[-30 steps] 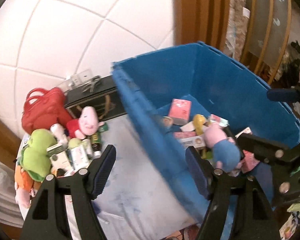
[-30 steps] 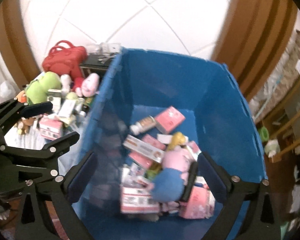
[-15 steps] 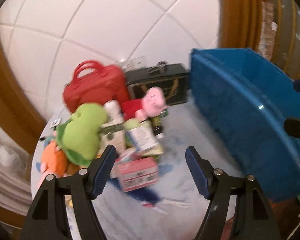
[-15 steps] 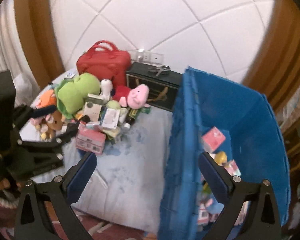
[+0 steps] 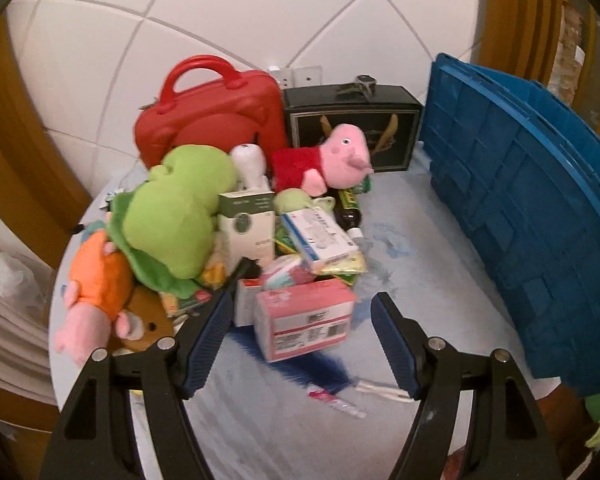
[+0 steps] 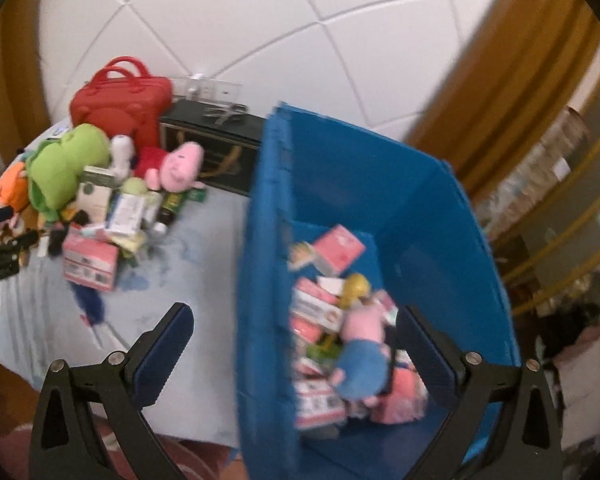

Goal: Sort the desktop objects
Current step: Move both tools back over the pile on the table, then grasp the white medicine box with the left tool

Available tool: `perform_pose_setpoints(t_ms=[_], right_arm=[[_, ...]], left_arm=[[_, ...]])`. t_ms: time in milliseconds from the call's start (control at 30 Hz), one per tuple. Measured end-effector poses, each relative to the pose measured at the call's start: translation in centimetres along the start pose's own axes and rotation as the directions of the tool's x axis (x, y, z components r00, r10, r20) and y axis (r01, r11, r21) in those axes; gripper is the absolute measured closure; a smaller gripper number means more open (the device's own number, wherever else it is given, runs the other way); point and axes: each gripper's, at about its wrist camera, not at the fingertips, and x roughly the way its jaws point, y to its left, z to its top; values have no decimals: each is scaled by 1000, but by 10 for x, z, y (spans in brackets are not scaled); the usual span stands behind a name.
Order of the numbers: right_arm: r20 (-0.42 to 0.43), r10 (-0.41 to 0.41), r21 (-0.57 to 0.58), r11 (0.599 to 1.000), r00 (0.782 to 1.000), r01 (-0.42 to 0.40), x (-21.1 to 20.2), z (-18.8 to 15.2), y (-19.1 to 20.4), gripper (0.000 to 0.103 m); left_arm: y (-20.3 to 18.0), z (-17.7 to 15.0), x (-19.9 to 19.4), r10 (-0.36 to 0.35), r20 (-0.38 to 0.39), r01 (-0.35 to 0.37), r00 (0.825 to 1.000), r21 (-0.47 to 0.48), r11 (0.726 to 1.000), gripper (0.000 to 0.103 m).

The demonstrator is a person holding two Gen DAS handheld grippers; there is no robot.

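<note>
While the left gripper [image 5: 300,340] hangs over the table [image 5: 420,280] with its fingers spread wide and nothing between them, the pink box [image 5: 304,320] lies just beyond the tips, at the front edge of the pile and well to the left of the blue crate [image 5: 540,208]. Behind the box sit a white carton [image 5: 318,236] and a green-and-white box [image 5: 248,224], with the green plush [image 5: 176,216] to their left. Farther back, the pink pig plush [image 5: 332,158] lies in front of the black case [image 5: 352,124], beside the red bag [image 5: 212,116]. Over at the crate, the right gripper [image 6: 296,344] is open too, empty, straddling the crate's near wall; inside lies a blue-and-pink plush [image 6: 360,356] among pink boxes.
</note>
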Motion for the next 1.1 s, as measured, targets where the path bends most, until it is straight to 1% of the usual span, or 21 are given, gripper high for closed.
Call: perform_pose_setpoints(t_ms=[33,67,167,267,300,400,433,533,567,600,633,667,733,767,800,833,867,933,967,1067,1100], right_arm=[[-1,-11,9,1000,1000,11,-3,-5,-8,0],[8,-24,46,999,1000,23,-12,-18,-28,0],[34,23,88,996,999,-26,-25,-34,-43,0],[75,91,100,990,993,-98,-31,-43,-38,0],[89,113,98,988,990,-121,-32,-45,-34,0],[143,198,84,974,970,-211,-34,-46,-13,0],[143,198,84,974,970,-211,-34,-46,-13,0],[191,289,65,950,938,-306,-32,-44,16,0],[217,338,47,933,916,-356,-27,-41,38,0],[225,357,42,926,907,-375,-24,-41,47,0],[225,357,42,926,907,-375,-24,-41,47,0],[230,376,35,919,898,-394,-19,-39,58,0],[228,416,18,902,880,-431,-9,-37,79,0],[210,452,-4,887,867,-462,6,-35,102,0],[198,467,-12,880,862,-474,13,-35,110,0],[178,481,-17,874,859,-486,22,-34,119,0],[178,481,-17,874,859,-486,22,-34,119,0],[126,511,-18,858,850,-513,52,-30,141,0],[105,516,-18,856,850,-517,63,-28,150,0],[55,525,-17,851,849,-525,91,-26,169,0],[55,525,-17,851,849,-525,91,-26,169,0]], left_arm=[[-6,0,2,-10,0,10,1000,2,1000,32],[-14,0,5,-15,4,15,1000,7,1000,32],[-27,-4,11,-14,6,14,1000,-1,1000,32],[-30,-12,16,-18,-7,18,1000,-46,999,32],[-29,-16,17,-9,-7,8,1000,-59,998,32],[-21,-33,21,25,-11,-26,1000,-106,994,32],[-18,-39,23,30,-13,-31,999,-117,993,32],[-2,-61,31,45,-30,-49,999,-166,985,32],[2,-67,34,48,-34,-53,998,-181,982,32],[9,-77,37,52,-40,-59,998,-203,977,32],[13,-84,40,55,-47,-64,997,-218,974,32],[19,-94,44,55,-60,-68,997,-240,968,32],[33,-113,53,53,-97,-78,994,-283,956,32],[39,-121,57,56,-114,-88,992,-296,951,32],[43,-125,59,61,-124,-96,990,-304,948,32],[48,-131,62,70,-134,-109,989,-314,943,32],[56,-139,63,86,-139,-128,987,-326,937,32],[68,-148,63,117,-146,-161,982,-342,926,32],[76,-153,62,131,-149,-176,980,-351,920,32],[99,-164,62,146,-158,-196,976,-371,908,32],[104,-166,64,149,-162,-200,975,-374,906,32]])
